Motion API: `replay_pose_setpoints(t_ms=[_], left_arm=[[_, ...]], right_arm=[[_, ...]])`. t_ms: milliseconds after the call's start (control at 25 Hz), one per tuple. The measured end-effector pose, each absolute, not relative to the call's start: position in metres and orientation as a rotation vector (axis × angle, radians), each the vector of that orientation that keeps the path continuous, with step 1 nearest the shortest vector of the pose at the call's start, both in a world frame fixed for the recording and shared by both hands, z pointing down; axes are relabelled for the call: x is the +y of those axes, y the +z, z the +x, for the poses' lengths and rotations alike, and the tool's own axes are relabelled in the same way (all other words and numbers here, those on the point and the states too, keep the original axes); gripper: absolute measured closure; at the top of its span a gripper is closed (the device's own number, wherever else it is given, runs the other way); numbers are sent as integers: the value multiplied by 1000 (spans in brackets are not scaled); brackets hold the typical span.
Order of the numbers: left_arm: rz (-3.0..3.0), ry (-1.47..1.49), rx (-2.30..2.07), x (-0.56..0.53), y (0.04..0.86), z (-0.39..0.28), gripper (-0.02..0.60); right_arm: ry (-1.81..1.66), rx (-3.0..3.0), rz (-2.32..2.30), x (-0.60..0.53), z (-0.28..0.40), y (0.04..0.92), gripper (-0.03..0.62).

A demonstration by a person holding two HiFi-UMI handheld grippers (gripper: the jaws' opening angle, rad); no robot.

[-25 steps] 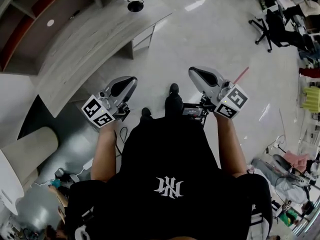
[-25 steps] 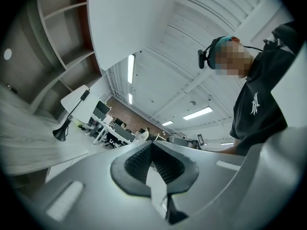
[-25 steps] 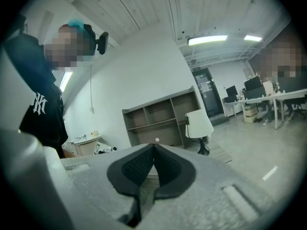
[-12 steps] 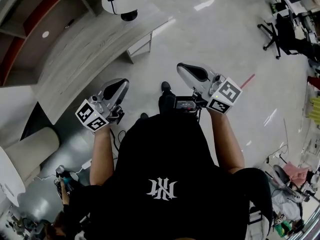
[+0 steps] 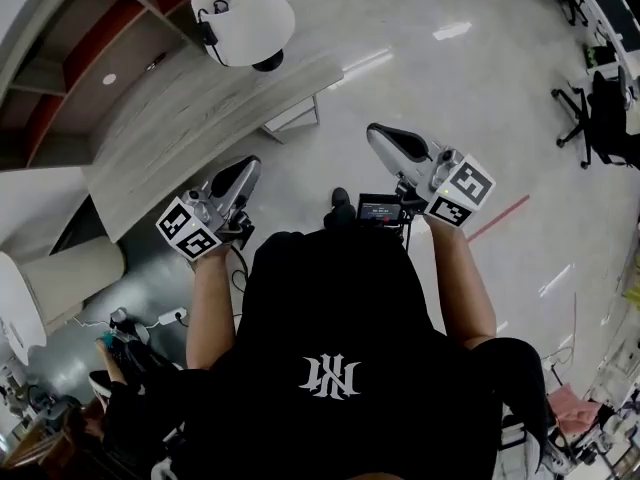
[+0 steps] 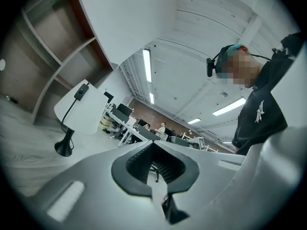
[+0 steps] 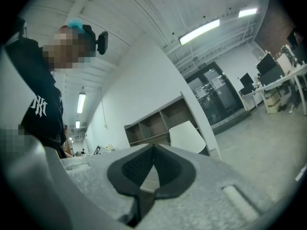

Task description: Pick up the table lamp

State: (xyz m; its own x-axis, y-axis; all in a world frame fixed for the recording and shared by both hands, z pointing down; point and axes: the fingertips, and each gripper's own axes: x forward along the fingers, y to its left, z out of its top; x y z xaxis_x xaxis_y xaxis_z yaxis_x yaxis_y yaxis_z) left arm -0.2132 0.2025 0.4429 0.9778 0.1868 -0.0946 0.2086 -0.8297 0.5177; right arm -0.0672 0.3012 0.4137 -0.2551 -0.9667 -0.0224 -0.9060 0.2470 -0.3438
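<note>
The table lamp (image 5: 243, 4) has a white shade, a thin black stem and a round black base; it stands at the far end of a grey wooden desk (image 5: 180, 118) at the top of the head view. The left gripper view shows the lamp (image 6: 76, 110) at left, its base on the desk. My left gripper (image 5: 243, 172) hangs shut and empty beside the desk's near edge, well short of the lamp. My right gripper (image 5: 385, 138) is shut and empty over the floor, to the right. In the right gripper view the lamp shade (image 7: 187, 136) shows past the jaws.
Open wooden shelves (image 5: 60, 48) line the wall behind the desk. A white rounded unit (image 5: 60, 278) stands at lower left, with cables and a person's shoe (image 5: 103, 382) near it. Office chairs (image 5: 600, 108) stand at far right. Red tape (image 5: 498, 217) marks the glossy floor.
The lamp has come further into the head view, from the top edge down and right, and the desk looms nearer. Both grippers stay shut and level.
</note>
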Motion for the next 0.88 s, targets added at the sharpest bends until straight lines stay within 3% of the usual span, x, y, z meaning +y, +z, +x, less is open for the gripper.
replay_pose_setpoints(t_ms=[880], left_arm=[[2470, -69, -118, 35, 503, -97, 584]], right_arm=[[-555, 2383, -1633, 142, 123, 458, 594]])
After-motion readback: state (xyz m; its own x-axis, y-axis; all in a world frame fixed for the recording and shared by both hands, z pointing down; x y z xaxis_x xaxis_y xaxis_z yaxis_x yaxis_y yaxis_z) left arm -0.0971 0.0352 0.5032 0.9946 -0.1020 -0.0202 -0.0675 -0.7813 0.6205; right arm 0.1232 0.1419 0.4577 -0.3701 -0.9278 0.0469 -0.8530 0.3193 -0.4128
